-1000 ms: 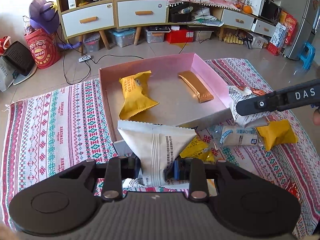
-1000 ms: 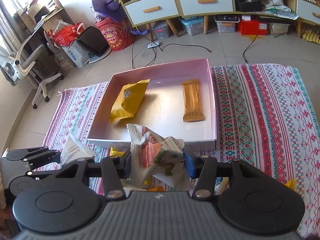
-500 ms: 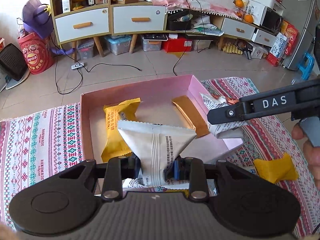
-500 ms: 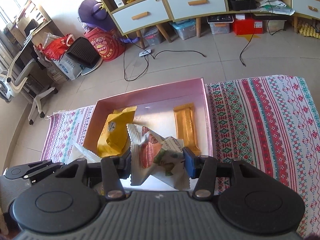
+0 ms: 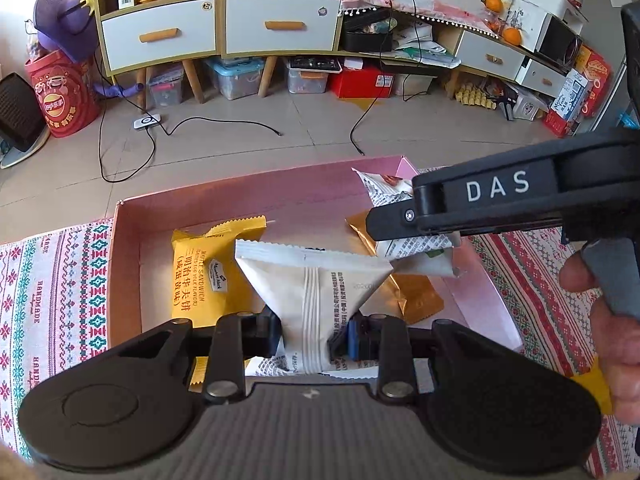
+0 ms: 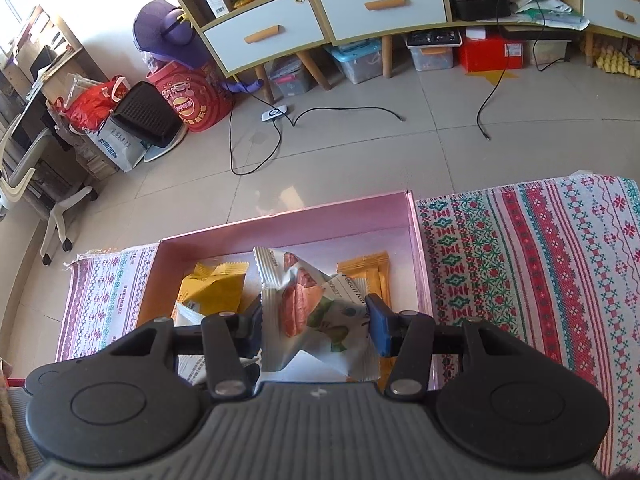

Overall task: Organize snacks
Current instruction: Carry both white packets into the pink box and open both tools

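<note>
A box (image 6: pixel 416 240) sits on a floor mat (image 6: pixel 540 264). Inside it, a sandwich packet (image 5: pixel 200 280) lies left of a snack bar (image 6: pixel 372 272). Drawers (image 5: pixel 224 32) stand behind.

A patterned woven cloth (image 6: pixel 540 264) is covering part of a tiled floor (image 6: pixel 360 152), its far edge lying short of a wooden cabinet (image 5: pixel 216 36) with white drawers lining the back wall. Black cables (image 5: pixel 132 152) are trailing across the tiles near a small white device (image 5: pixel 147 122). A red snack bucket (image 6: pixel 192 100) is standing by a purple hat (image 6: pixel 168 32), while clear storage bins (image 6: pixel 356 64) and a red box (image 6: pixel 490 54) are sitting beneath the cabinet. An office chair (image 6: pixel 36 184) is standing at the left.
</note>
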`<move>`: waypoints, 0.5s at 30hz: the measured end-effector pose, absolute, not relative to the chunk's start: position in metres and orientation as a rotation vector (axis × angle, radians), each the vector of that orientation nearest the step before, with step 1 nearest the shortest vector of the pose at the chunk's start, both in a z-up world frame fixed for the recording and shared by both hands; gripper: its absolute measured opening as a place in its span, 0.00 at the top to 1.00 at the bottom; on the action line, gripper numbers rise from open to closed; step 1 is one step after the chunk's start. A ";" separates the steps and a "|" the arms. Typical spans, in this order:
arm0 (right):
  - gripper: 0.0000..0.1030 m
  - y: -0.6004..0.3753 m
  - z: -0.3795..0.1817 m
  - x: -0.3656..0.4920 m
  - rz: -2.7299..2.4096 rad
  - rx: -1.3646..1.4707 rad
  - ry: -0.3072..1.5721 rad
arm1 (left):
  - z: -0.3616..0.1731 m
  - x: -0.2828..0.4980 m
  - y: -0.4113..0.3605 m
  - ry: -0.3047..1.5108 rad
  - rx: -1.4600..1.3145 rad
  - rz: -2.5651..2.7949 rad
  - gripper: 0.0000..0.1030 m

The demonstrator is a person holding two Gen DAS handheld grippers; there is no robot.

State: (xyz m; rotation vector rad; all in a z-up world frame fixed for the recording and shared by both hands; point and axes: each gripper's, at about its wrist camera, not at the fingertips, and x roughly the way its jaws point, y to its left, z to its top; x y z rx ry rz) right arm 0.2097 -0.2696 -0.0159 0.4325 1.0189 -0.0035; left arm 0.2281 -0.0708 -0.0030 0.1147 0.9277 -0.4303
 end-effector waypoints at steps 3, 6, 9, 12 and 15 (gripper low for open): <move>0.54 -0.270 -0.019 0.213 -0.007 0.431 1.015 | -0.006 0.232 -0.073 0.921 0.113 -0.425 0.65; 0.54 -0.271 -0.022 0.214 -0.015 0.428 1.016 | -0.007 0.234 -0.076 0.913 0.117 -0.425 0.65; 0.54 -0.270 -0.021 0.215 -0.025 0.421 1.015 | -0.009 0.237 -0.079 0.910 0.124 -0.426 0.65; 0.52 -0.271 -0.021 0.215 -0.031 0.428 1.010 | -0.011 0.239 -0.080 0.902 0.129 -0.427 0.63; 0.38 -0.275 -0.019 0.214 -0.032 0.463 1.001 | -0.011 0.239 -0.078 0.897 0.118 -0.416 0.44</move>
